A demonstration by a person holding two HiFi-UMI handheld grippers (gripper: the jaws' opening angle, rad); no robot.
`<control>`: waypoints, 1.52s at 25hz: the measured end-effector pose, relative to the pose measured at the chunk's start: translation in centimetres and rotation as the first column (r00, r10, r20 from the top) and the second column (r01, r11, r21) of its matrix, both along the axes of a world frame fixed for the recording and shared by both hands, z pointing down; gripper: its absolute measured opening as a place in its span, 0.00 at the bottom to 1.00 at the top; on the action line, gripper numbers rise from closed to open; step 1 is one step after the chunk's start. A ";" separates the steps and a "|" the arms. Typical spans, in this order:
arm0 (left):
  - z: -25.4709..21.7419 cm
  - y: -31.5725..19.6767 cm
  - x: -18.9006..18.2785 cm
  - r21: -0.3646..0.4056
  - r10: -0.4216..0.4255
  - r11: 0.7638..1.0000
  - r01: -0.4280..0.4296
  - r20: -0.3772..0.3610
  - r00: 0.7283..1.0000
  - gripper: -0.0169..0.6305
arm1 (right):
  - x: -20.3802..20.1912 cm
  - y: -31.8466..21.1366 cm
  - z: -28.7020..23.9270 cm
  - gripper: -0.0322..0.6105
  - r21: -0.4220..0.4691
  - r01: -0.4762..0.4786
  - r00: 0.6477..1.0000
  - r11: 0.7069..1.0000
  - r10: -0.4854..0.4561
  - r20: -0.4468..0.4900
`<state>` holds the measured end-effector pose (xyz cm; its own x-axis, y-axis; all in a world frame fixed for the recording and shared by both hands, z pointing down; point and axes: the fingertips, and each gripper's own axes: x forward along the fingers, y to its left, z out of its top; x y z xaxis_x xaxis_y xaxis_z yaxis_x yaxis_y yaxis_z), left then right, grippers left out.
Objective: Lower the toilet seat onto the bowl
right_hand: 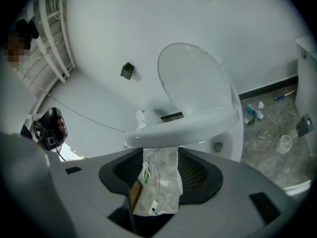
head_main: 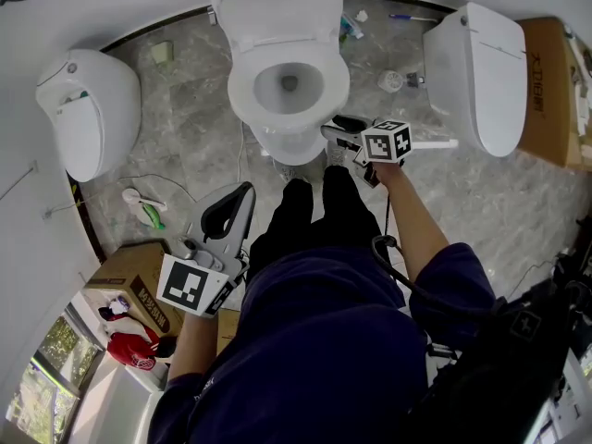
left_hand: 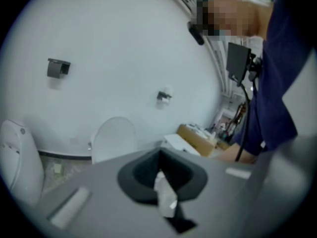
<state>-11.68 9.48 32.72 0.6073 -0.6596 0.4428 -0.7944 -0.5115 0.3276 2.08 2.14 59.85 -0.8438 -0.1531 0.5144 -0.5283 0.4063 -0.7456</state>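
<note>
Left gripper (head_main: 228, 213), lower left, jaws nearly together, empty; right gripper (head_main: 333, 129), jaws apart, empty, beside toilet seat (head_main: 240, 86) at centre.

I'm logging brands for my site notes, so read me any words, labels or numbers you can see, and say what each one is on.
No text here can be read with any certainty.
Right box: dark print down its top, too small to read.
Left box: dark print on its side, too blurred to read.
Left cube and right cube: square black-and-white patterns only, no words or numbers.
</note>
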 end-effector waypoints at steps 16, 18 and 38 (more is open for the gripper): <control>1.1 0.4 1.0 -0.028 0.000 1.000 -0.001 -0.011 1.000 0.03 | 0.6 0.2 0.4 0.38 -0.272 -0.175 0.957 0.946 0.228 0.178; 1.1 0.1 1.2 -0.025 -0.003 1.000 0.003 -0.013 1.000 0.03 | 0.7 0.2 0.7 0.37 -0.288 -0.184 0.955 0.940 0.240 0.174; 2.8 -0.9 3.5 -0.060 0.020 0.998 -0.022 -0.034 0.999 0.03 | 1.2 2.6 3.3 0.34 -0.336 -0.161 0.966 0.928 0.218 0.140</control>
<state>-8.22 8.53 35.51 0.6361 -0.6192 0.4605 -0.7716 -0.5069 0.3843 3.24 4.77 63.19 -0.8946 -0.1709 0.4129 -0.4245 0.0368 -0.9047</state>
